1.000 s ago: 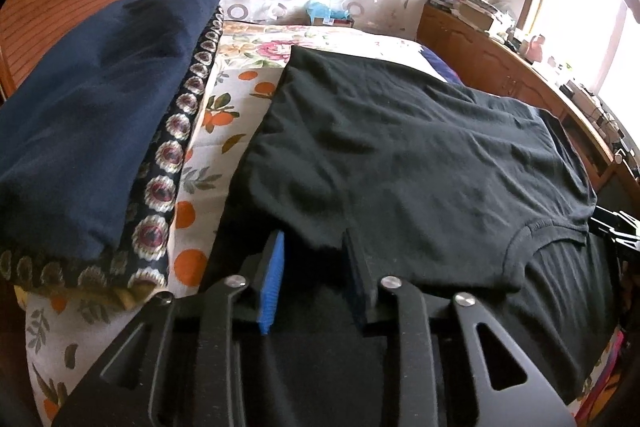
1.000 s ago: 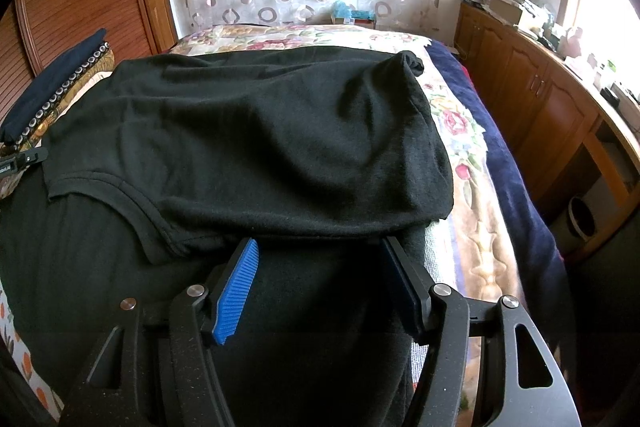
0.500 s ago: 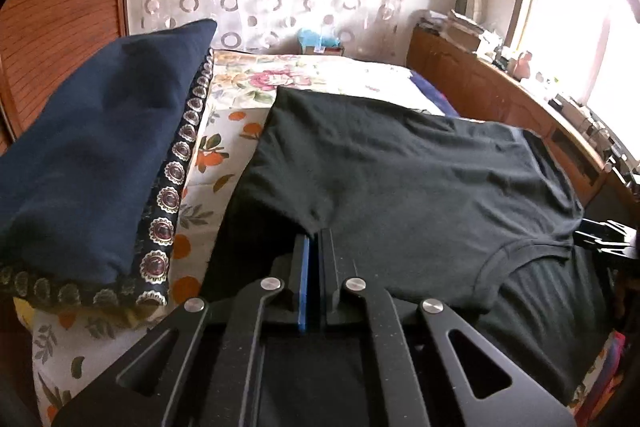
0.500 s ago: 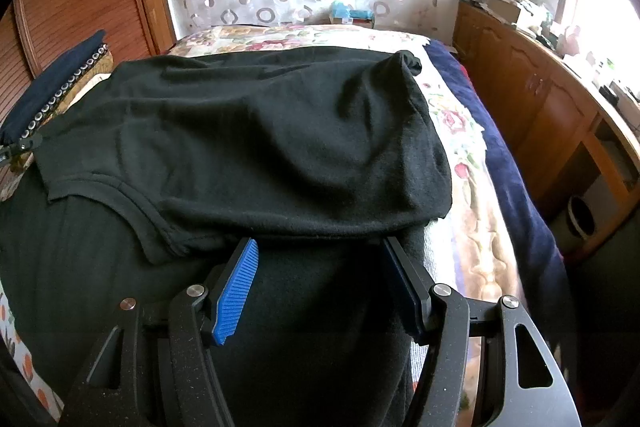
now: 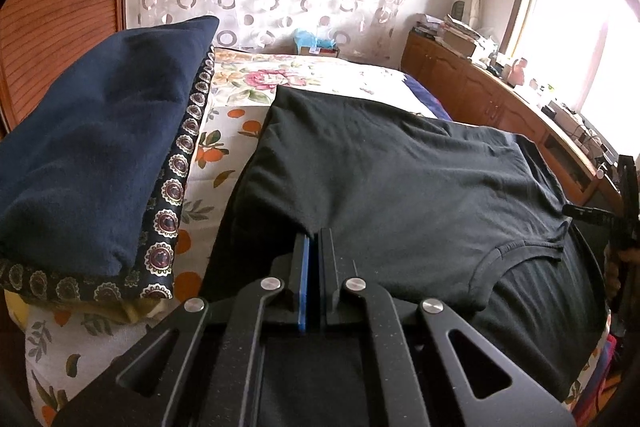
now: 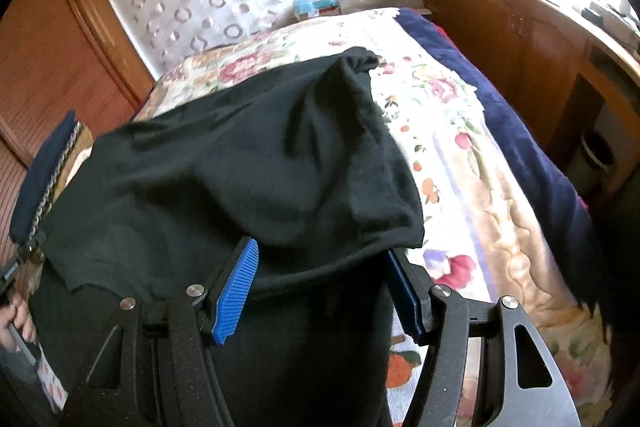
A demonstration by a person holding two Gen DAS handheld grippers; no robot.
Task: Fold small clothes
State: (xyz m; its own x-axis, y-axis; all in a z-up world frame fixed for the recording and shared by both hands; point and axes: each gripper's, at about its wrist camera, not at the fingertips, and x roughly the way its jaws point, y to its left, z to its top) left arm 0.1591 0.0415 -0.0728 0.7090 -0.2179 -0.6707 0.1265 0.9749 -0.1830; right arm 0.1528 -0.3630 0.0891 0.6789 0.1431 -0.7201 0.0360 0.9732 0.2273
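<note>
A black T-shirt (image 5: 400, 179) lies on the flowered bed, its upper part folded over, the neckline at the right. My left gripper (image 5: 314, 239) is shut on the near edge of the folded layer, which pulls into a small peak at the pads. In the right wrist view the T-shirt (image 6: 260, 163) is bunched and raised at its far corner. My right gripper (image 6: 320, 259) is open, its blue pads either side of the folded edge, with cloth draped over the gap.
A navy folded blanket with a patterned border (image 5: 92, 167) sits at the left of the bed. The flowered bedsheet (image 6: 452, 155) lies bare to the right. A wooden cabinet with clutter (image 5: 500, 99) runs along the right wall. A wooden headboard (image 5: 60, 27) stands left.
My left gripper closed from open onto the shirt's folded edge and rose a little. My right gripper stayed open but shifted and tilted, and the shirt bunched up.
</note>
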